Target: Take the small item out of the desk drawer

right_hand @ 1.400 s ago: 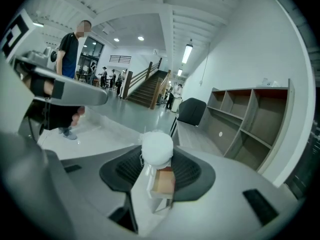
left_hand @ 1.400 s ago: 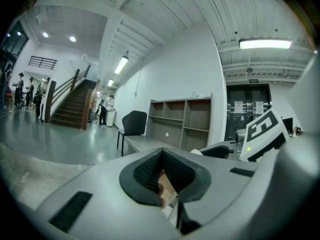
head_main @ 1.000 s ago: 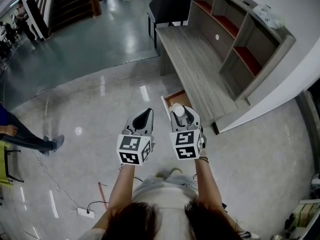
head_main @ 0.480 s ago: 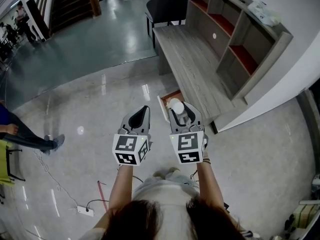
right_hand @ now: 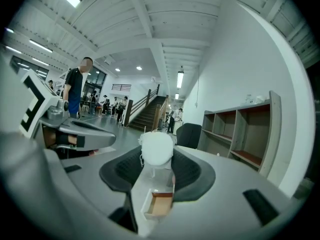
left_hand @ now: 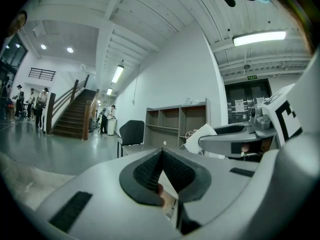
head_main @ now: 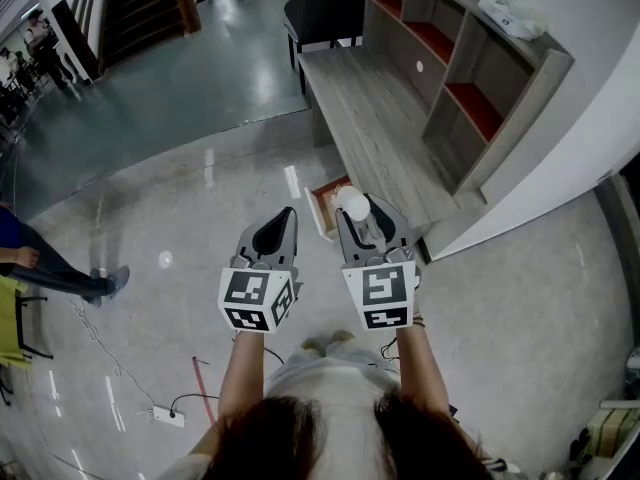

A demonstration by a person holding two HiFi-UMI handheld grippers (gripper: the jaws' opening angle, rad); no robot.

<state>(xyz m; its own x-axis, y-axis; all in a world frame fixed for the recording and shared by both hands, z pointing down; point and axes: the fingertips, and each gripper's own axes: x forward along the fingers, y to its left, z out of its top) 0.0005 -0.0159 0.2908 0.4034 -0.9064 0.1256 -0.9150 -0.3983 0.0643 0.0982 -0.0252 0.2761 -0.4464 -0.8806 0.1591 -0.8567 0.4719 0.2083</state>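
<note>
The only print to be seen is the black-and-white square markers on the two cubes. A green sign (left_hand: 251,77) over the double doors (left_hand: 245,106) and the sheets stuck on those doors are too small to read.

In the head view the right gripper (head_main: 357,214) is held in front of the person with a small white ball (head_main: 351,201) clamped between its jaws. The ball is out of the drawer (head_main: 326,199) and above its front edge, and the drawer stands pulled out from the grey wood desk (head_main: 385,128). The left gripper (head_main: 289,214) is just beside the right one, with its jaws pressed together on nothing.

The right gripper view adds detail: the ball (right_hand: 157,147) is fuzzy, with loose threads hanging, and it sits at the jaw tips with the padded jaws against its sides. Below it is the drawer's brown inside (right_hand: 159,204).

The left gripper view shows its own black pads meeting tip to tip, and only this view shows the doors. The head view alone shows a black chair (head_main: 325,8) at the desk's far end, a white bundle (head_main: 510,13) on top of the shelf unit (head_main: 480,108) — and a power strip (head_main: 163,417) on the floor.
</note>
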